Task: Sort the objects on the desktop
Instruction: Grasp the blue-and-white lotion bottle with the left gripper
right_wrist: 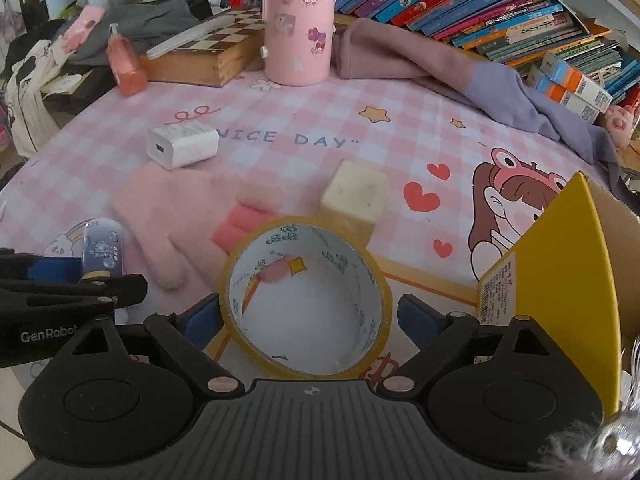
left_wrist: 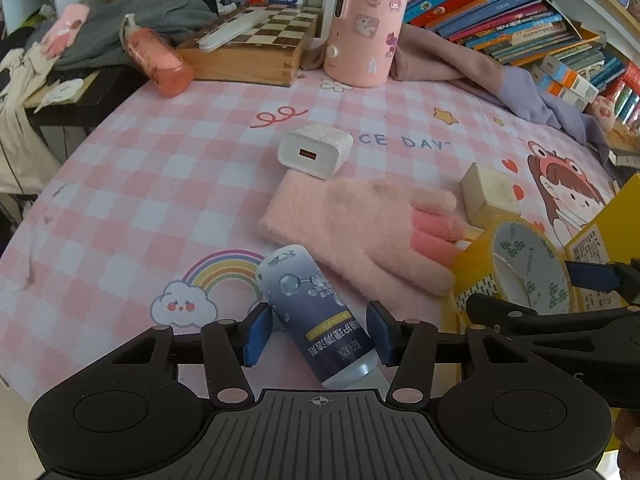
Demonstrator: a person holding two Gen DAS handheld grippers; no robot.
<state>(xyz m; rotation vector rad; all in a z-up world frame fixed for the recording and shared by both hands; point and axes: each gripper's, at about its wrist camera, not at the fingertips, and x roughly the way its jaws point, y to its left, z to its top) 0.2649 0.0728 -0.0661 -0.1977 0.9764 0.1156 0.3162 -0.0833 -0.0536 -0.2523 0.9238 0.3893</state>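
The yellow box (right_wrist: 560,272) runs off the right wrist view's edge; the tape roll (left_wrist: 520,268) hides the pink glove's (left_wrist: 360,220) fingertips.

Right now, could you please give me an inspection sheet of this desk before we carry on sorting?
Surface: pink checked cloth with cartoon prints, covering the desk.
Job's things: blue tube, tape roll, pink glove, white charger, cream block.
Clutter: pink canister, chessboard box, orange bottle, clothes at the back.
Grippers: left claw straddles the tube, pads not clearly pressing; right claw open around the tape roll, left pad close, right pad clear.
Cables: nothing seen.
Surroundings: stacked books; yellow box on the right.
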